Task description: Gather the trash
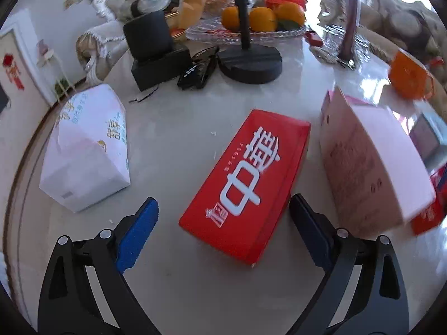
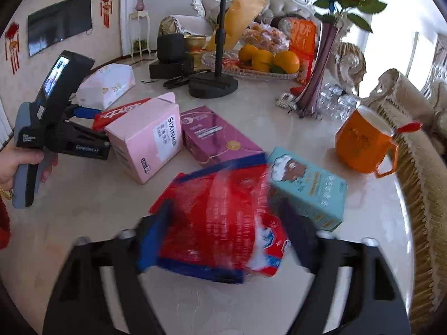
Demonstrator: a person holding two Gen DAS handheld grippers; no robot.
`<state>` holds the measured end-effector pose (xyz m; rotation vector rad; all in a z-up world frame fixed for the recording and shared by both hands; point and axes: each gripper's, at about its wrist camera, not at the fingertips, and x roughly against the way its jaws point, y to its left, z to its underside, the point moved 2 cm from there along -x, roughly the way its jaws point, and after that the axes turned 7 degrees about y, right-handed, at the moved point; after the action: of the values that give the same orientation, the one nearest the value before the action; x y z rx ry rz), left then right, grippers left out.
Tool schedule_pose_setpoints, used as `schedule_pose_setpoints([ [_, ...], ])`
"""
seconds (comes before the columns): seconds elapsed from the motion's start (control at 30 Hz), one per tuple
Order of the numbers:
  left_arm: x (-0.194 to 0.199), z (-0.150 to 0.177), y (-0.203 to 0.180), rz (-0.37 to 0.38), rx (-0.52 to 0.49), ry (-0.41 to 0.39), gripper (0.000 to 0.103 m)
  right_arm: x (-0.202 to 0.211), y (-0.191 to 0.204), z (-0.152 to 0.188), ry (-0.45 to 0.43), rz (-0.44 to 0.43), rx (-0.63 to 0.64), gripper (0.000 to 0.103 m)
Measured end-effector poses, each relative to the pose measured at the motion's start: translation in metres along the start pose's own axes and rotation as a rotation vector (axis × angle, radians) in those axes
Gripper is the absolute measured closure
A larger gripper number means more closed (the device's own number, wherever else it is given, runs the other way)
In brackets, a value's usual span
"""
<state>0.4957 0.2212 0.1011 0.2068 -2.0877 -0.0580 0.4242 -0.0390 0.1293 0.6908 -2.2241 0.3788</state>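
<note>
In the left wrist view a flat red box with white characters lies on the pale table between the wide-open fingers of my left gripper; the fingers do not touch it. A pink box stands just to its right. In the right wrist view my right gripper has its fingers on either side of a red and blue box, blurred by motion; the grip looks closed on it. The left gripper shows at the left edge of that view, held by a hand.
A white tissue pack, purple box, teal box and orange mug stand on the table. Behind are a black stand base, black boxes, a glass fruit tray and a vase.
</note>
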Motion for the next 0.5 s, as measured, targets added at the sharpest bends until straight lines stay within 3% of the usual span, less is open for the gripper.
schedule_pose_setpoints([
  [0.07, 0.003, 0.0, -0.002, 0.004, 0.0, -0.018, 0.011, 0.001, -0.002, 0.001, 0.006, -0.027, -0.038, 0.052],
  [0.13, 0.003, 0.001, -0.009, -0.008, -0.038, -0.005, 0.035, 0.005, -0.002, 0.003, -0.003, -0.052, -0.053, 0.054],
  [0.2, 0.007, 0.004, -0.009, -0.014, -0.018, -0.015, 0.041, 0.012, -0.004, 0.008, -0.016, -0.083, -0.078, 0.056],
  [0.5, 0.055, 0.044, 0.01, 0.089, 0.108, -0.066, 0.046, 0.058, -0.006, 0.039, -0.073, -0.177, -0.185, 0.056],
])
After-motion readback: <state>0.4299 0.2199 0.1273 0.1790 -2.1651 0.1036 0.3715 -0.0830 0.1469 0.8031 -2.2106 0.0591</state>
